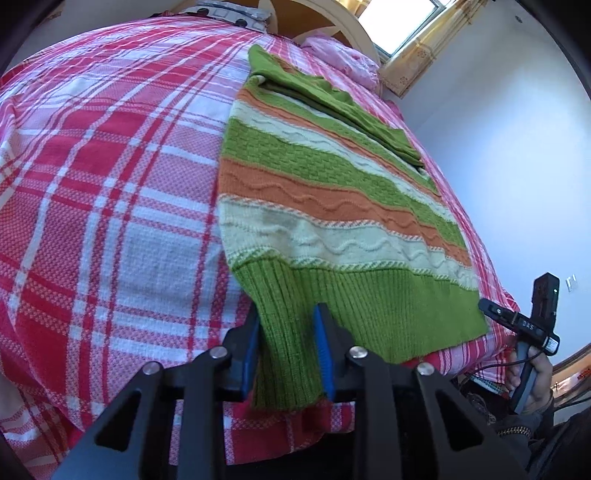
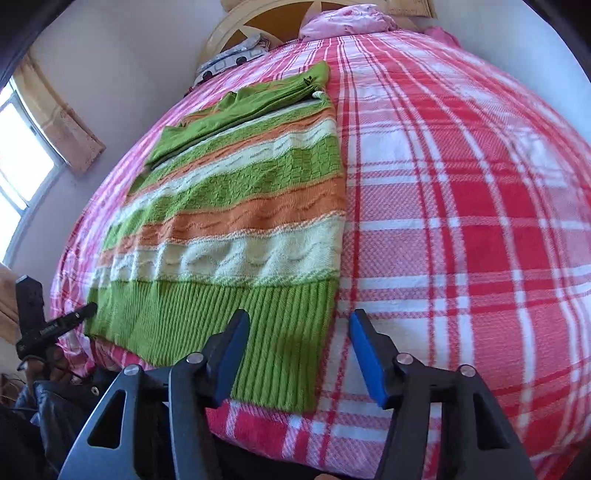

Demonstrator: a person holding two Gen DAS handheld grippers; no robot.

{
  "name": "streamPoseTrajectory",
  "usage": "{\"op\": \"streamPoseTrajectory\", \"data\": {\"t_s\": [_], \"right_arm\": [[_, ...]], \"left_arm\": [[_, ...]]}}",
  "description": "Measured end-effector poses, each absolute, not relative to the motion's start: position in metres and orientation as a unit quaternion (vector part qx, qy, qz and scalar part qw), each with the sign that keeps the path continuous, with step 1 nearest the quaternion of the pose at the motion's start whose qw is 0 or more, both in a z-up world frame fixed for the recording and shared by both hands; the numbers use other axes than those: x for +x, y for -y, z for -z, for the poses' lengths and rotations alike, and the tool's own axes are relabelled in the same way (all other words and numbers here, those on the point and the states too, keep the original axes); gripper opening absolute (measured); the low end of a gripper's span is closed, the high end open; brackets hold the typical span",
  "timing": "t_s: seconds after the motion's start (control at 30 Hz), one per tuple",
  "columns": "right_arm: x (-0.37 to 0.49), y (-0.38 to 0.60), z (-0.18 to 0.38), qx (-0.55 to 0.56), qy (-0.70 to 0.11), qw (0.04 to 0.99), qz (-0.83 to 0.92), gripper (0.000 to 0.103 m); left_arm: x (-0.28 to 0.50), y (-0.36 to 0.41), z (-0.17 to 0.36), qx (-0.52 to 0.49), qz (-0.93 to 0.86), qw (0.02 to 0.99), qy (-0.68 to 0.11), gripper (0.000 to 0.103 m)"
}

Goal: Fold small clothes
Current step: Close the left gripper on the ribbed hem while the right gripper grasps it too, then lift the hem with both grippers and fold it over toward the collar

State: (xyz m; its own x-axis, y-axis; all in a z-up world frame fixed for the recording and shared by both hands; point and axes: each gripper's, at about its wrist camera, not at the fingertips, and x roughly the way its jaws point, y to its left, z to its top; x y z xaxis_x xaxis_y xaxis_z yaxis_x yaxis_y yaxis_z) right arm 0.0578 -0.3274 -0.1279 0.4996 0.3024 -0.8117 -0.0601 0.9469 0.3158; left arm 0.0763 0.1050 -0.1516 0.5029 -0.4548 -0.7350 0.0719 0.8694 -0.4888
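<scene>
Left gripper (image 1: 286, 354) pinched on ribbed hem corner of striped knit sweater (image 1: 332, 206) spread ahead on plaid bedspread (image 1: 110, 184). Right gripper (image 2: 299, 354) half open, straddling opposite hem corner, gripping nothing. Soft, floppy, stretchy; best taken by hem corners.

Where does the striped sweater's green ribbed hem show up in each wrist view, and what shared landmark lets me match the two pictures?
Left wrist view: the green ribbed hem runs across the lower centre to the right, one corner between the left gripper pads.
Right wrist view: the hem lies lower left of centre, its right corner between the right gripper pads.
Shared landmark: the pink bundle at the bed's far end.
</scene>
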Motion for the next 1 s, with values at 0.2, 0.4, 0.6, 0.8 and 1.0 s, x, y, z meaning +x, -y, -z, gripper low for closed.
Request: {"op": "streamPoseTrajectory", "data": {"t_s": [0.2, 0.4, 0.6, 0.8, 1.0], "right_arm": [[0.056, 0.328, 0.13, 0.155, -0.483, 0.85, -0.14, 0.007], [0.049, 0.343, 0.104, 0.232, -0.417, 0.858, -0.192, 0.007], [0.059, 0.342, 0.082, 0.231, -0.386, 0.869, -0.206, 0.007], [0.078, 0.337, 0.052, 0.221, -0.343, 0.884, -0.228, 0.006], [0.102, 0.336, 0.028, 0.214, -0.311, 0.896, -0.234, 0.006]], "left_arm": [[0.074, -0.099, 0.136, -0.183, 0.182, 0.859, -0.441, 0.01], [0.072, -0.112, 0.114, -0.221, 0.199, 0.867, -0.401, 0.01], [0.078, -0.115, 0.096, -0.246, 0.218, 0.866, -0.378, 0.01], [0.092, -0.112, 0.08, -0.225, 0.219, 0.88, -0.356, 0.01], [0.113, -0.121, 0.062, -0.235, 0.205, 0.893, -0.325, 0.01]]}}
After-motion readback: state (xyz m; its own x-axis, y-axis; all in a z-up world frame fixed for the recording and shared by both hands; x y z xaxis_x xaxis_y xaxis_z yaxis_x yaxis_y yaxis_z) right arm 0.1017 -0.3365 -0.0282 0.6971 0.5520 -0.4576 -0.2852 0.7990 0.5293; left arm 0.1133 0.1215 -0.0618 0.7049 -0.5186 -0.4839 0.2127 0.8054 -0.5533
